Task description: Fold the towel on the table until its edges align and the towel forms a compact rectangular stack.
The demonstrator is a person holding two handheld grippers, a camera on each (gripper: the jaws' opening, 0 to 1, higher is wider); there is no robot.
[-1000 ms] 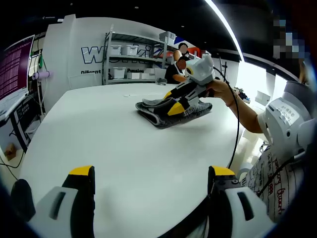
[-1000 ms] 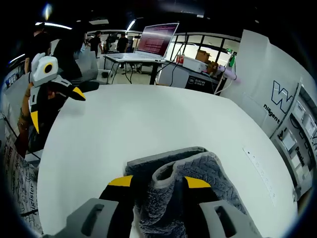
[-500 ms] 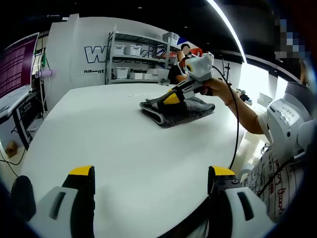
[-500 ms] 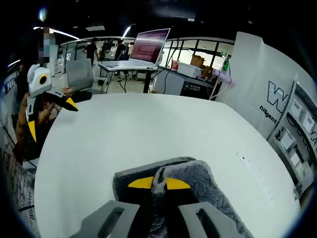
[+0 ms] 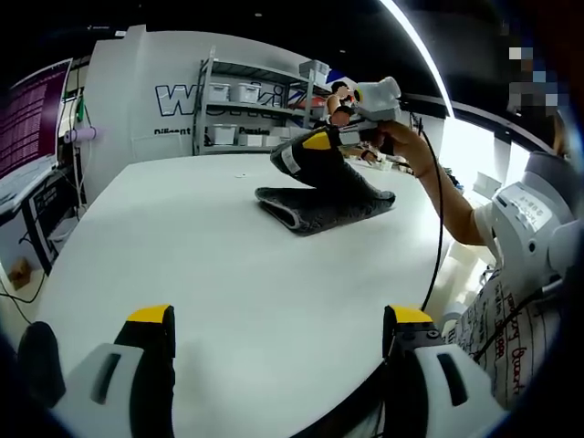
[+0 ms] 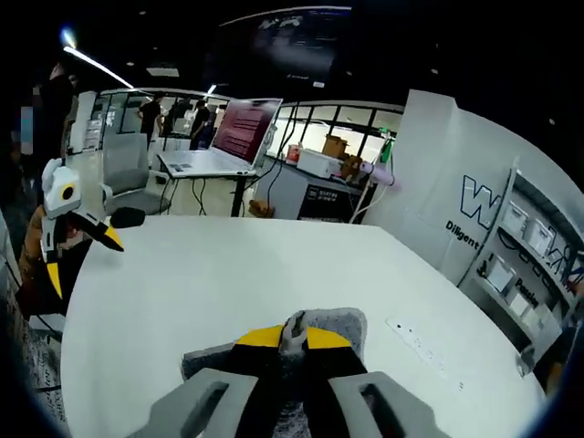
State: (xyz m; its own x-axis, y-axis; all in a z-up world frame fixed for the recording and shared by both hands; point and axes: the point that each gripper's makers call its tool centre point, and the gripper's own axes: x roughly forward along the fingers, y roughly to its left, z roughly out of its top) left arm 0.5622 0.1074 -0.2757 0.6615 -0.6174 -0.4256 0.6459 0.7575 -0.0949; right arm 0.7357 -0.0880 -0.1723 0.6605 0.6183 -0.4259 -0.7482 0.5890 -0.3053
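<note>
Your right hand-held gripper (image 6: pixel 292 339) pinches the towel (image 5: pixel 321 203) edge, lifted; the left hand-held gripper (image 5: pixel 274 319), spread, sits well apart.

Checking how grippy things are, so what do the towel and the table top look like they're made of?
The towel looks like grey plush terry or microfibre: fuzzy, matte pile, bunching softly where the right tongs pinch it. The table top appears smooth white laminate or painted board with a faint sheen; which one is unclear.
</note>
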